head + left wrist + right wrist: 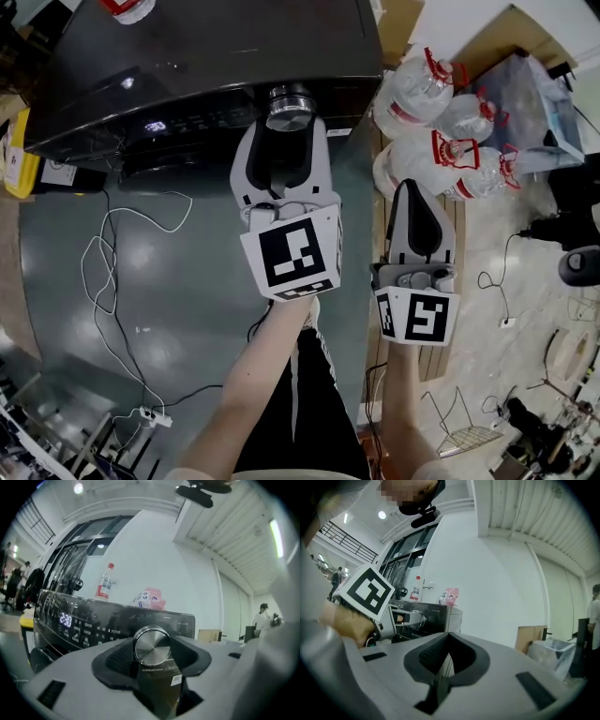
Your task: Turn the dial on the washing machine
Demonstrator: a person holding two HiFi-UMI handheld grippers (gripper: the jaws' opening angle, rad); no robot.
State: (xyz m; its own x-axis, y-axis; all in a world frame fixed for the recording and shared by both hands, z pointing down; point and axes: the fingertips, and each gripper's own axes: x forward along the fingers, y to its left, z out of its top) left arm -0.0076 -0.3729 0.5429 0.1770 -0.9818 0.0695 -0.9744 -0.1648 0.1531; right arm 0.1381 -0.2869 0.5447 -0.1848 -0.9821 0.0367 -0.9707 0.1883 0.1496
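The left gripper (286,124) is pinching the shiny round dial (152,645) between its fingers; the dark washing machine (187,66) is sitting right behind those fingers; the right gripper (448,639) is keeping its fingers pressed together, holding nothing.

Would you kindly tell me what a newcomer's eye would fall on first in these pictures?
The left gripper is closed on the shiny silver dial at the front of the dark washing machine, at the top centre of the head view. To its right stand big clear water jugs with red tops, and the right gripper hangs shut below them.
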